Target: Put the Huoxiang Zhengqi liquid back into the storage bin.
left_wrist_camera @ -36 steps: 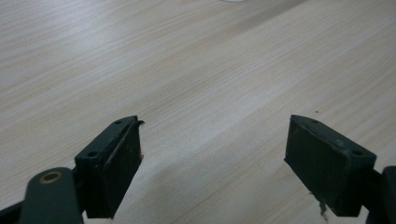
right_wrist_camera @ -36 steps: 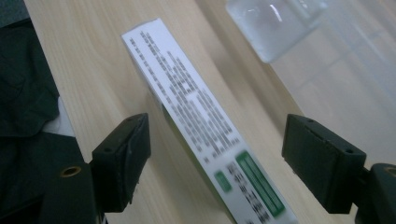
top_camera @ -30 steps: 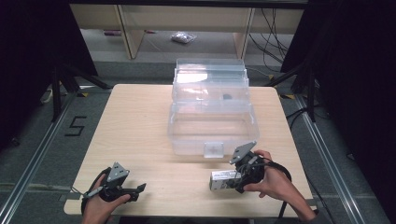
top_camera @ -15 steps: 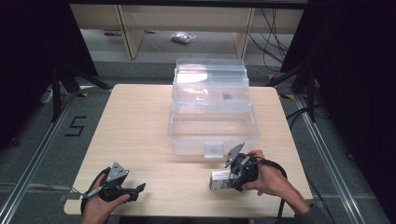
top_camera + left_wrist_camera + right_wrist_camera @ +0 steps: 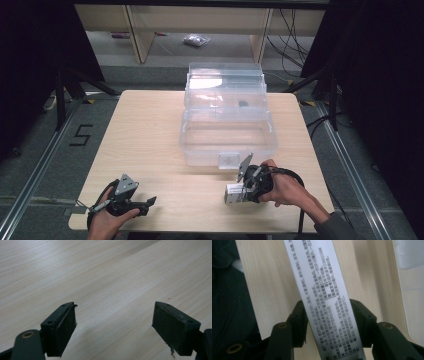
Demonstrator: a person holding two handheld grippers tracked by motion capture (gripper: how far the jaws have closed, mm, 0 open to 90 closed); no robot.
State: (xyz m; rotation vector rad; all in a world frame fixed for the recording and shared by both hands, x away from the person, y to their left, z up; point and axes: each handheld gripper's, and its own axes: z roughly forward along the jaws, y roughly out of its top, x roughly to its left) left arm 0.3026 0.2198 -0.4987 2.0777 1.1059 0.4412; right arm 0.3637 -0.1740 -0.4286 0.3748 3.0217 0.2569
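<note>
My desk fills mid-frame in the high view; a clear plastic box sits upper centre; lower right, my right claw pinches a white printed box between both jaws; lower left, my left claw gapes wide, holding nothing.

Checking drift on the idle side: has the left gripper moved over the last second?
No. In the high view the left gripper sits at the same spot near the table's front left edge, jaws open, nothing between them.
</note>
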